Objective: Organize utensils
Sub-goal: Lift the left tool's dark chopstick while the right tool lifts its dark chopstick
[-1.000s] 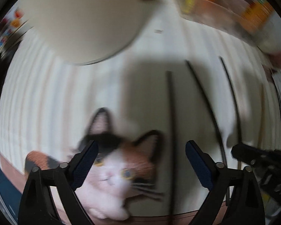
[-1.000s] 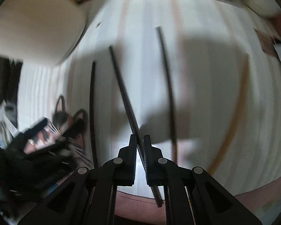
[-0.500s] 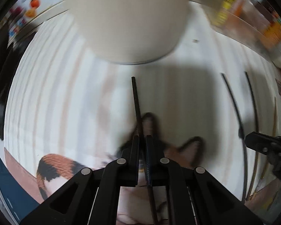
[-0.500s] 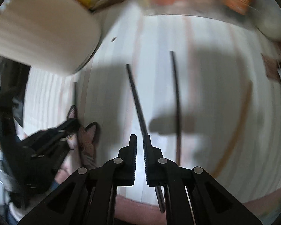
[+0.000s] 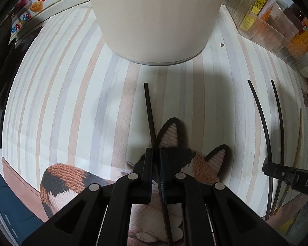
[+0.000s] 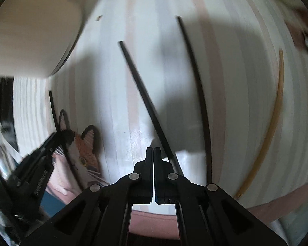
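Note:
My left gripper (image 5: 156,151) points straight down and is shut on a black chopstick (image 5: 149,112), which sticks out towards the cream cup (image 5: 154,20). Under it lies a knitted cat coaster (image 5: 201,164). My right gripper (image 6: 154,150) is shut with nothing between its pads. A black chopstick (image 6: 141,88) runs slantwise just right of its fingers. Another black chopstick (image 6: 195,71) and a wooden one (image 6: 277,102) lie further right on the striped table. The right wrist view also shows the cup (image 6: 30,30) at upper left and the left gripper (image 6: 57,137) over the cat coaster (image 6: 86,149).
A clear plastic organizer (image 5: 277,20) with packets stands at the back right. A box printed with fruit (image 5: 30,6) and dark objects sit at the left. The table's front edge (image 6: 154,219) runs just below the grippers. The right gripper (image 5: 266,167) shows at the left view's right side.
My left gripper went from open over the cat coaster to shut on a black chopstick, and the cup came closer. The chopstick between the right jaws now lies beside them.

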`<state>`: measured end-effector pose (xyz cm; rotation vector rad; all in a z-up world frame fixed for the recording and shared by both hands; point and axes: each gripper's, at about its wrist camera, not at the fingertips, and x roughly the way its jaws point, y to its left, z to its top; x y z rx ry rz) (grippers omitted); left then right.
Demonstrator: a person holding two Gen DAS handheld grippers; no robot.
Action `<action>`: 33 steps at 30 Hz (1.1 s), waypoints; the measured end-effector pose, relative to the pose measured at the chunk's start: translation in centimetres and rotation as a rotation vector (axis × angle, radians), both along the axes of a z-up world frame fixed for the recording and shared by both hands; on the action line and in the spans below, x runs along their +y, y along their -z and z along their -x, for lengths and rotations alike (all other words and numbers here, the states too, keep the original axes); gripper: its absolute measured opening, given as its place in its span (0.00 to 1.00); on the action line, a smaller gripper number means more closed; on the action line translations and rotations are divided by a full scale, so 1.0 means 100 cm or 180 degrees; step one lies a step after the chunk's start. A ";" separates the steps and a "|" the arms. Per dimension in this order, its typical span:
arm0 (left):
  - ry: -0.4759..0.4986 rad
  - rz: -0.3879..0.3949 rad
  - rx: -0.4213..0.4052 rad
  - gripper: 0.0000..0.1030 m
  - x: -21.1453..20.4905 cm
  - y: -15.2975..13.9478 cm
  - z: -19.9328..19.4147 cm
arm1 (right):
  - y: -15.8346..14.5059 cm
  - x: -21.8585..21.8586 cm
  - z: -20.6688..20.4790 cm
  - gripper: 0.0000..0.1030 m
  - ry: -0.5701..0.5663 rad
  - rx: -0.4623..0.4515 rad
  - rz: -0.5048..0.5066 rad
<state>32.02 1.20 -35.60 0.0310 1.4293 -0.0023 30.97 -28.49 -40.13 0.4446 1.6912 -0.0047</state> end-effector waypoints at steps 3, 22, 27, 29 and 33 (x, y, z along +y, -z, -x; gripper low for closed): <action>0.0016 0.0023 0.0023 0.04 -0.001 0.004 -0.003 | -0.015 0.000 -0.007 0.01 -0.0167 -0.0199 0.0018; 0.0073 0.0176 0.0021 0.04 -0.005 0.004 -0.002 | -0.015 0.010 -0.043 0.06 -0.0156 -0.0045 0.0340; 0.0157 0.0108 -0.0015 0.04 -0.014 0.004 -0.001 | -0.022 0.021 -0.053 0.06 -0.0425 0.0007 0.0461; 0.0181 0.0089 -0.0020 0.04 -0.017 0.004 0.000 | -0.025 0.033 -0.056 0.06 -0.0596 0.0006 0.0562; 0.0196 0.0043 -0.0030 0.04 -0.026 0.004 -0.001 | -0.029 0.046 -0.059 0.06 -0.0764 0.0012 0.0658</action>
